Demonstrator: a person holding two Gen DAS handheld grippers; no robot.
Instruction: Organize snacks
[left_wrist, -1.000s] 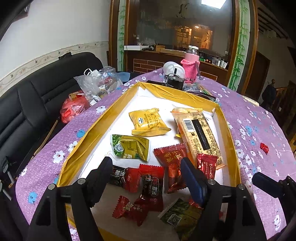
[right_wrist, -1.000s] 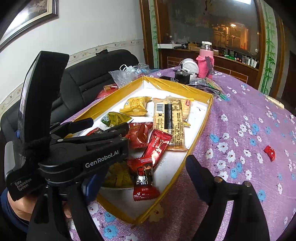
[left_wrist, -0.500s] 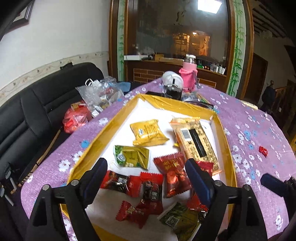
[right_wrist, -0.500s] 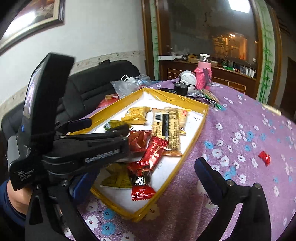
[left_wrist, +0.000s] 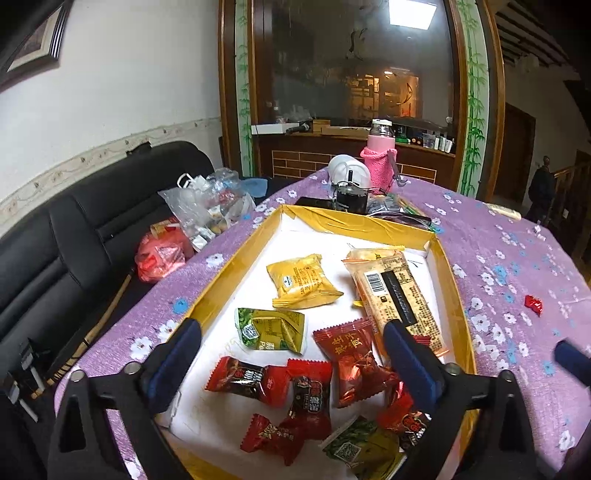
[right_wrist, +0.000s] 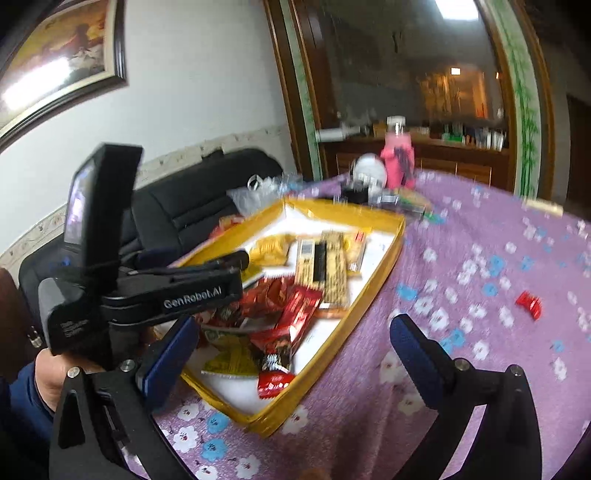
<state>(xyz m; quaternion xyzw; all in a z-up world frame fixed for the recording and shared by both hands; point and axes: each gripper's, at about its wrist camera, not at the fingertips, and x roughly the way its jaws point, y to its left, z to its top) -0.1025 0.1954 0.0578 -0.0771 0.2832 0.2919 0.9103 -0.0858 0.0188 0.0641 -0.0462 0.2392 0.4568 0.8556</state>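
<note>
A yellow-rimmed tray (left_wrist: 229, 280) with a white floor lies on the purple flowered tablecloth. It holds a yellow packet (left_wrist: 303, 282), a long biscuit pack (left_wrist: 397, 295), a green packet (left_wrist: 271, 330), a large red packet (left_wrist: 354, 362) and several small red candies (left_wrist: 310, 402). My left gripper (left_wrist: 291, 332) hovers over the tray's near end, its jaws opening with nothing pressed between them. My right gripper (right_wrist: 295, 326) stands open over the tray's near right corner (right_wrist: 269, 421), holding nothing. One loose red candy (right_wrist: 529, 303) lies on the cloth to the right of the tray.
A pink bottle (left_wrist: 380, 158), a white round object (left_wrist: 349, 171) and small black items stand beyond the tray. Plastic bags (left_wrist: 207, 210) and a red bag (left_wrist: 160, 253) sit on the black sofa at left. A hand in a blue sleeve (right_wrist: 48, 376) holds the left gripper.
Both grippers' jaws have spread wider. The right gripper has shifted to the right, so more tablecloth lies between its fingers. The left view has tipped up slightly.
</note>
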